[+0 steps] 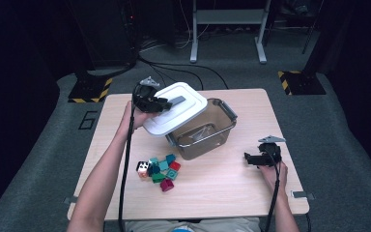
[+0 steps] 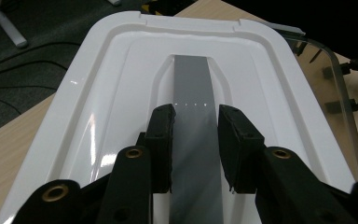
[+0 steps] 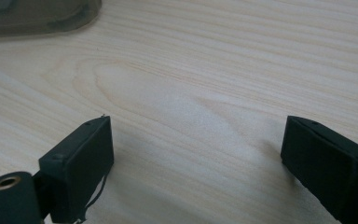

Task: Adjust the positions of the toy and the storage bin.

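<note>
My left gripper (image 1: 166, 103) is shut on the grey handle (image 2: 193, 84) of a white lid (image 1: 176, 108). The lid hangs tilted over the left rim of a clear brown box (image 1: 207, 130), partly off it. In the left gripper view the two black pads (image 2: 161, 140) press the handle strip from both sides, and the lid (image 2: 98, 93) spreads out beyond them. My right gripper (image 1: 247, 158) rests open low over the table at the right, with bare wood between its jaws (image 3: 196, 140). A pile of several coloured blocks (image 1: 159, 169) lies in front of the box.
The wooden table (image 1: 232, 193) ends close behind the box. A corner of the box (image 3: 32, 16) sits at the top left of the right gripper view. The box rim (image 2: 340, 79) runs along the lid's right side. Cables and stands are on the floor beyond.
</note>
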`<state>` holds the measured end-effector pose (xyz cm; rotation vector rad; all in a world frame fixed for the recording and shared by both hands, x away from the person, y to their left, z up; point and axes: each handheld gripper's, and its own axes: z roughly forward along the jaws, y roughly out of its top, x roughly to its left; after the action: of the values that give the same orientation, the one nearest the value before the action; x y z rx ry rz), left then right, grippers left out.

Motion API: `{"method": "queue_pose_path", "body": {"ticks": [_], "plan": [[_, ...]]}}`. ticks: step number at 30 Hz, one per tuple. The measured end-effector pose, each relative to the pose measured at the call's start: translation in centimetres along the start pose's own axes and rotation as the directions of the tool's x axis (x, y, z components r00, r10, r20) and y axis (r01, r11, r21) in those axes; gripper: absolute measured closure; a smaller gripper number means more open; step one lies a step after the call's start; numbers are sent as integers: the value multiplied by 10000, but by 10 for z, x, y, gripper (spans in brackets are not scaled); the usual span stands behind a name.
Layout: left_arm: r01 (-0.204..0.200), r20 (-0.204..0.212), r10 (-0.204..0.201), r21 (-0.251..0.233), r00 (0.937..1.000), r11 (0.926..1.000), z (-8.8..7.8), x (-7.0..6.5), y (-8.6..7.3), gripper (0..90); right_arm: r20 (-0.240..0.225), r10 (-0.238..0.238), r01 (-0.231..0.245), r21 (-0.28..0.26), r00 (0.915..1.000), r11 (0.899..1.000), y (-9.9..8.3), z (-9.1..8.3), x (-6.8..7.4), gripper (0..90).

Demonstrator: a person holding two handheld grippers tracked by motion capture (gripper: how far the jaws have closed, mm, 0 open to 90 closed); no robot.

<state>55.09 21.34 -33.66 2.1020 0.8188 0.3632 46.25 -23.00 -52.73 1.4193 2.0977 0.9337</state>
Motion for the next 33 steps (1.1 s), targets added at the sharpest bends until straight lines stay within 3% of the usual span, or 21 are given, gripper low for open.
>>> {"method": "queue_pose_path", "body": {"ticks": [11, 16, 24, 25, 33], "plan": [[489, -386, -494, -115, 9980, 9987, -16, 21, -15, 665, 29, 6, -6, 28, 10000, 10000, 0, 0, 1, 85], [535, -577, -537, -62, 9969, 9986, -21, 29, -22, 665, 35, 11, -11, 33, 10000, 10000, 0, 0, 1, 85], [797, -942, -804, -111, 9923, 9968, -30, 43, -36, 665, 40, -13, 12, 44, 10000, 10000, 0, 0, 1, 85], [942, -1013, -966, -276, 9902, 9952, -30, 44, -38, 665, 39, -12, 12, 43, 10000, 10000, 0, 0, 1, 85], [1312, -1354, -1336, -264, 9818, 9910, -38, 58, -54, 665, 42, -14, 14, 44, 10000, 10000, 0, 0, 1, 85]]}}
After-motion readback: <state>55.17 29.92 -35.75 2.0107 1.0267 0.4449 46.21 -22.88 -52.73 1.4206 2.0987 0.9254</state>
